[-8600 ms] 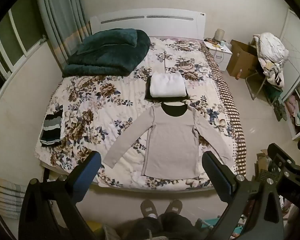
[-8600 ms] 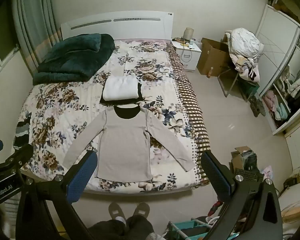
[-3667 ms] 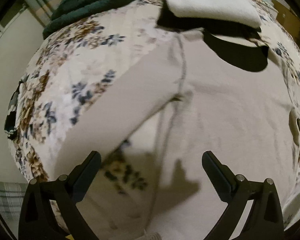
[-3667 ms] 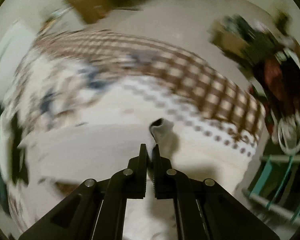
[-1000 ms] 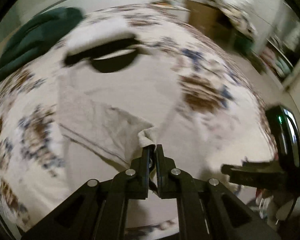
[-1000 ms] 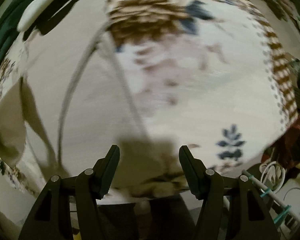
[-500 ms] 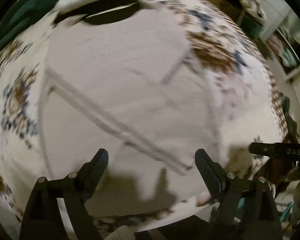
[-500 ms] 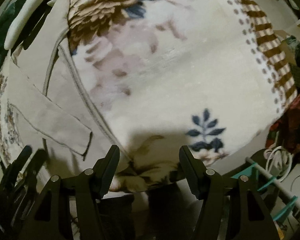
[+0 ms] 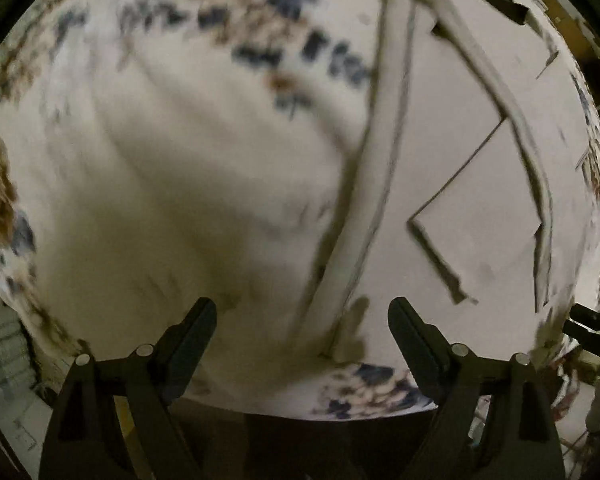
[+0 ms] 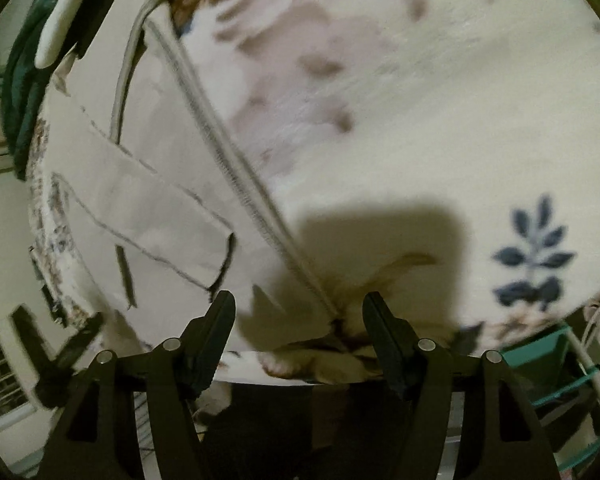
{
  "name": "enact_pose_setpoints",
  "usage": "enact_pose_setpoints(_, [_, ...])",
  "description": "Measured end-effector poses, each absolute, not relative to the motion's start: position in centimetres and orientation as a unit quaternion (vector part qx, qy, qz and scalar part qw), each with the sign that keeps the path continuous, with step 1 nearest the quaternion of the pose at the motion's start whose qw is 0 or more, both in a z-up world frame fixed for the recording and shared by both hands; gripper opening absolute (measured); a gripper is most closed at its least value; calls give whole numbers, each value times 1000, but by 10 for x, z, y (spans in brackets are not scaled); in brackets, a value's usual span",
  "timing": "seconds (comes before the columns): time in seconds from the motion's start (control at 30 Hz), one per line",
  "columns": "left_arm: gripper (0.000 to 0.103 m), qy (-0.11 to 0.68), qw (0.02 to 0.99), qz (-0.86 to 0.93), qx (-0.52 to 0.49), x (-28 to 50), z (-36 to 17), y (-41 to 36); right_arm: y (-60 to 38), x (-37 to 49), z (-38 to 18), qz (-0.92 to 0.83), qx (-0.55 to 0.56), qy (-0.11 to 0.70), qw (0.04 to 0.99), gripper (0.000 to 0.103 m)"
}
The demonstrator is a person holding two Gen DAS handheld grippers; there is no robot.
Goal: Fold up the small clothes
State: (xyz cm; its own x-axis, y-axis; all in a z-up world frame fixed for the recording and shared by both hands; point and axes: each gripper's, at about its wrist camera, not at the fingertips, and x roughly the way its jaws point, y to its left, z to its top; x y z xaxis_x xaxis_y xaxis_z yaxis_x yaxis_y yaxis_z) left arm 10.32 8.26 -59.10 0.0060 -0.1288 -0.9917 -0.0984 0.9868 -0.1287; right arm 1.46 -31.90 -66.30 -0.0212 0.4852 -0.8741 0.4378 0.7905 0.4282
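Left wrist view: your left gripper point(image 9: 302, 320) has fingers spread, empty, low over the beige long-sleeved knit shirt point(image 9: 452, 184) on the floral bedspread point(image 9: 160, 140); its near-left hem corner lies between them.

Right wrist view: your right gripper point(image 10: 299, 314) is likewise released, the near-right hem corner just ahead, shirt stretching away far-left.

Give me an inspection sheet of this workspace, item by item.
Surface: floral bedspread on a bed, blurred by motion.
Job's things: beige long-sleeve top lying flat, sleeves folded across its body.
Clutter: folded white garment on a dark one, and a green blanket, both beyond the top.
Grippers: left gripper and right gripper both open, over the top's lower corners, holding nothing.
Cables: white cord off the bed's edge.
Surroundings: teal rack beside the bed.
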Motion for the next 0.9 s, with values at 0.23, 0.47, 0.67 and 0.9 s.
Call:
enact_pose_setpoints(0.23, [15, 709, 700, -53, -64, 89, -603, 54, -313, 18, -670, 21, 311, 716, 624, 56])
enact_pose_setpoints(0.47, [4, 699, 706, -44, -108, 79, -567, 61, -304, 17, -652, 33, 325, 707, 628, 3])
enact_pose_setpoints(0.67, [3, 678, 711, -46, -180, 107, -508, 81, -318, 36, -606, 55, 388, 674, 626, 3])
enact_pose_setpoints(0.9, [4, 615, 759, -44, -208, 203, -474, 103, -350, 127, -555, 77, 437, 615, 652, 3])
